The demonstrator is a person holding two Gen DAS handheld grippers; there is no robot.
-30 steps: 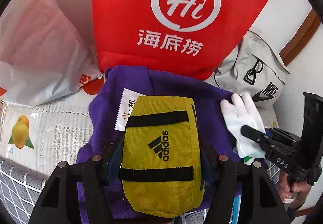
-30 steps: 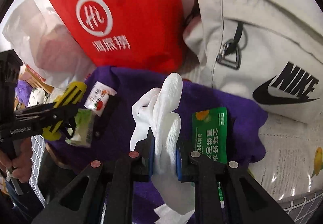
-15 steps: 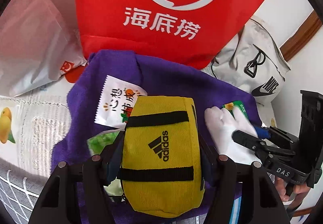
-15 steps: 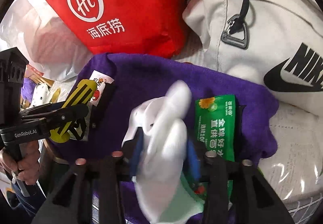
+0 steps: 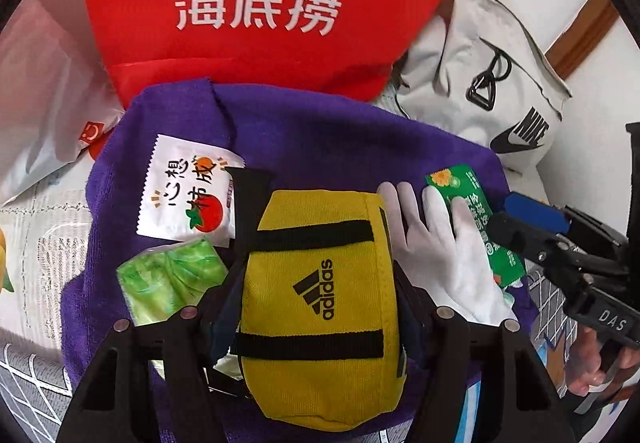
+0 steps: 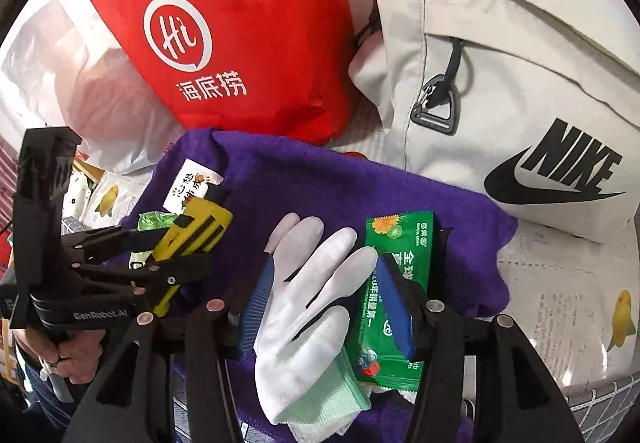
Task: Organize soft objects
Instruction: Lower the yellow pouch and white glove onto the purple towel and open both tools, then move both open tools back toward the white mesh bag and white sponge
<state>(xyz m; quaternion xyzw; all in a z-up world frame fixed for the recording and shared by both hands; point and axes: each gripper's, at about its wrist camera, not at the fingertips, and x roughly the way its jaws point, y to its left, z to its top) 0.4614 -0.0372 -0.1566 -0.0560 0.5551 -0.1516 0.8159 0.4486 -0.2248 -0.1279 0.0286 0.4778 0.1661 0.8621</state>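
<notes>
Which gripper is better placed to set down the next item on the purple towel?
Left. The left gripper clamps the yellow pouch over the purple towel; the right gripper is opening around the white glove.

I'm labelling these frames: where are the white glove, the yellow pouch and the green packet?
white glove (image 6: pixel 304 307): right wrist view, on its palm.
yellow pouch (image 5: pixel 320 303): left wrist view, on the front, by the logo.
green packet (image 6: pixel 404 239): right wrist view, on its upper printed part.

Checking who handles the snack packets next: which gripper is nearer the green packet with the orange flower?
Right. The right gripper is opening astride the white glove, one finger over the green packet. The left gripper, clamping the yellow pouch, sits beyond the glove.
</notes>
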